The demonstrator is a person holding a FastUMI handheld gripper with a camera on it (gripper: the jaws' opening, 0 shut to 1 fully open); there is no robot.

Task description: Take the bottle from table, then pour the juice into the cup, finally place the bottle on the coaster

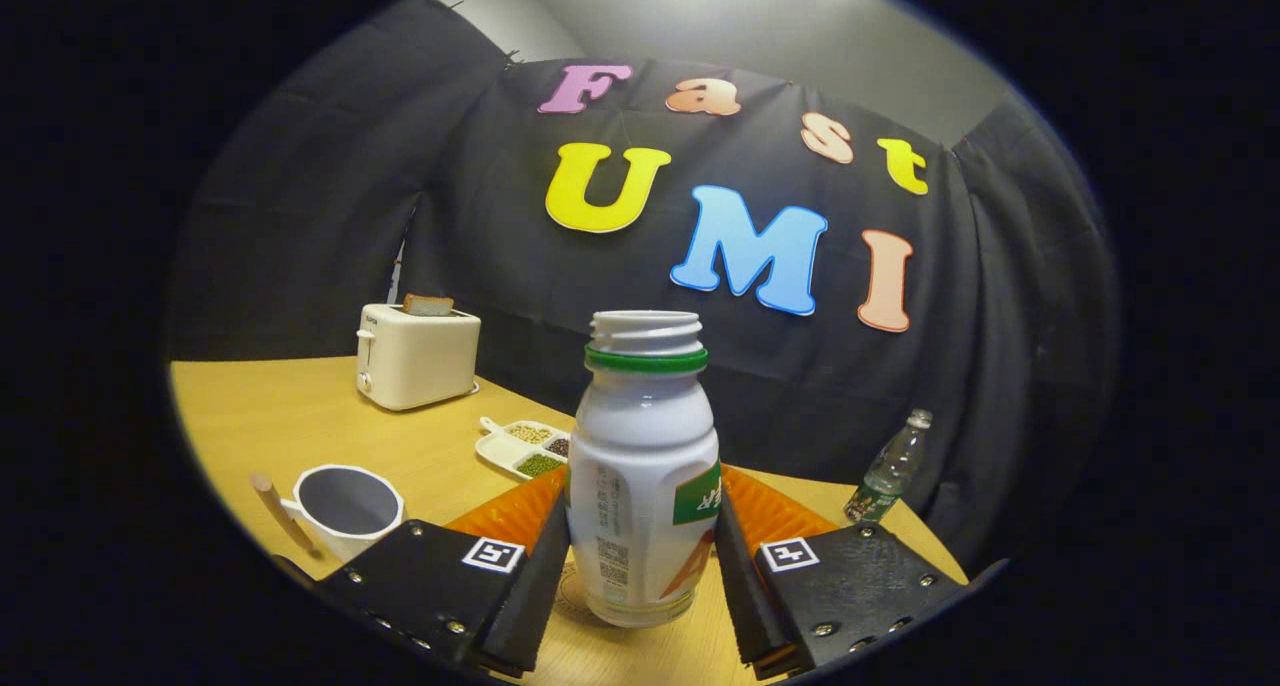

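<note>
1. Bottle [644,476] is seen upright between the two fingers, its cap off and its threaded mouth open above a green neck ring; its base appears to sit on or just over a faint round mark on the table [250,416], possibly the coaster, though that cannot be told for sure.
2. The gripper [640,566] is closed onto the bottle: both fingers [535,576] are pressed against the lower body, one on each side, below the label band.
3. The bottle is judged to be stiff moulded plastic, smooth and somewhat slippery; since no liquid level can be read through the opaque wall, its weight cannot be told.
4. A hold at the wide lower body, as seen, is judged sound: the waist and shoulder above would give the pads less surface, and a firm squeeze is advised because the open mouth lets any tilt spill.
5. A cup [345,506] with a handle is placed near the left finger, towards the near edge of the table, its inside apparently empty.
6. A divided dish [520,446] of beans is set beyond the cup, just behind the bottle.
7. A toaster [415,356] holding a slice of bread is stood towards the far left edge.
8. A clear water bottle [888,471] is stood at the far right edge, well apart.
</note>
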